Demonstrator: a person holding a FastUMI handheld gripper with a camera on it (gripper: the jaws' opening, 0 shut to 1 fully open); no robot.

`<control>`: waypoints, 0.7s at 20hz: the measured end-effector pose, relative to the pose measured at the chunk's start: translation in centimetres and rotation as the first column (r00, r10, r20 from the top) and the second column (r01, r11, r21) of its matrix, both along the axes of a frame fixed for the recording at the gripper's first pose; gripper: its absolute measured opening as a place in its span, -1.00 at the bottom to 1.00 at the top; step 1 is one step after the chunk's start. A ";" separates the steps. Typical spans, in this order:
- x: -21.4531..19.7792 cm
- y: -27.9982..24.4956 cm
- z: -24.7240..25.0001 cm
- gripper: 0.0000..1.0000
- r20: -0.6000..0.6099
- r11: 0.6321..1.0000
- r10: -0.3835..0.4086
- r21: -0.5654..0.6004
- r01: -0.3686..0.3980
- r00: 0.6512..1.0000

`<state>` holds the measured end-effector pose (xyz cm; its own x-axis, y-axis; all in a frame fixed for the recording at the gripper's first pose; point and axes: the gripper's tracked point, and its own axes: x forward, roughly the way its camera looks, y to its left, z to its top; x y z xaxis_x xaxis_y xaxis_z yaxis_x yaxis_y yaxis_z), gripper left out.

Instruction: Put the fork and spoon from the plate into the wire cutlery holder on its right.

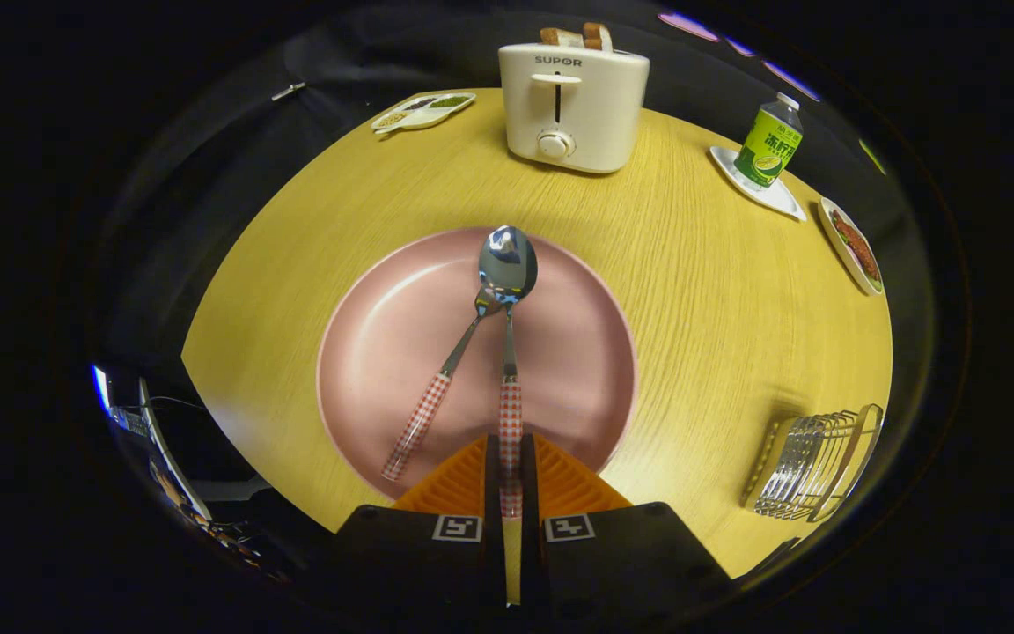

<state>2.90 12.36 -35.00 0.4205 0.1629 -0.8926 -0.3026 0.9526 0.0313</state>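
Nearest us, the jaws of the gripper (510,471) stand clenched on the checked handle of the spoon (508,291), one finger pressing each side of it near its near end. The spoon runs straight away from us across the pink plate (384,352), its bright bowl resting by the plate's far rim. Just left of it lies the fork (437,387), also with a checked handle, angled so that its head meets the spoon's neck and its handle end points to the plate's near left.

We judge this to be the first pick of the task: the spoon is gripped but not lifted, and the fork waits its turn. The wire cutlery holder (811,467) sits on the yellow wooden counter (701,291) to the right of the plate and well apart from it. The next move calls for a clean lift that does not drag the fork along where the two heads touch, then a swing right and a tilt so the spoon drops into the holder.

Farther off stands a white toaster (573,106) marked "SUPOR", with bread (577,37) in its slots. To its right a green-labelled bottle (771,141) stands on a small white tray (780,198); its printing is too small for us to read.
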 end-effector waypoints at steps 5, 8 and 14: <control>-1.2 -1.7 3.7 -0.78 0.006 0.998 0.045 0.042 -0.045 0.999; -2.2 -4.3 6.8 -0.78 0.000 0.995 0.074 0.060 -0.074 0.997; -4.4 -14.7 12.3 -0.78 -0.039 0.985 0.167 -0.027 -0.168 0.985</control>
<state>-1.50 -2.33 -22.68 0.3568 0.2007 -0.9123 -0.4569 0.8893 0.0170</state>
